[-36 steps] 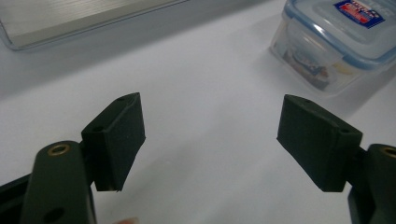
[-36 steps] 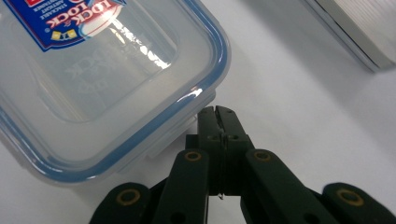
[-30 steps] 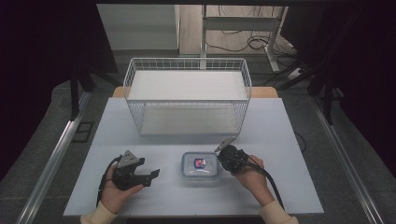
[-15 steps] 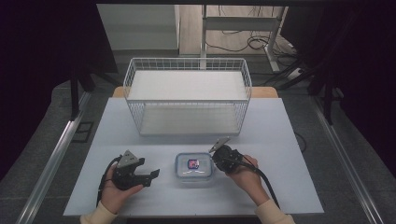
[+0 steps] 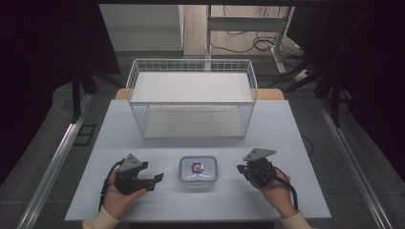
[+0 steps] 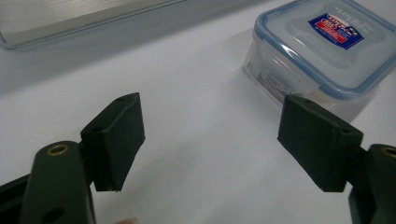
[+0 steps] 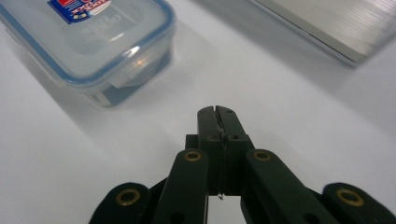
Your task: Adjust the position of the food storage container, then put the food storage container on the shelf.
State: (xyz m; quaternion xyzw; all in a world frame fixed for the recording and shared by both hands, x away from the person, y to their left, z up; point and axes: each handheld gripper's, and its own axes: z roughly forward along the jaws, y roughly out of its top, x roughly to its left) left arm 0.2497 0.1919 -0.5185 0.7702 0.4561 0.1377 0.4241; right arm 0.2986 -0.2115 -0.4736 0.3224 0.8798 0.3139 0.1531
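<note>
While the lidded food container (image 5: 198, 170) rests flat on the pale counter (image 5: 286, 129), between the two hands and touching neither, the person keeps both tools low at its sides. The left gripper (image 5: 152, 177) lies just beside the box with its fingers (image 6: 116, 140) spread apart and empty, aimed toward the container's near corner (image 6: 322, 51); this reads as a stance ready to take it by the sides. The right gripper (image 5: 242, 168) stands apart from the box on the other side, its fingers (image 7: 218, 122) pressed together on nothing. The blue-rimmed lid appears latched. Beyond, the white wire basket (image 5: 192, 67) stands open-topped at the counter's far side, a probable destination.
</note>
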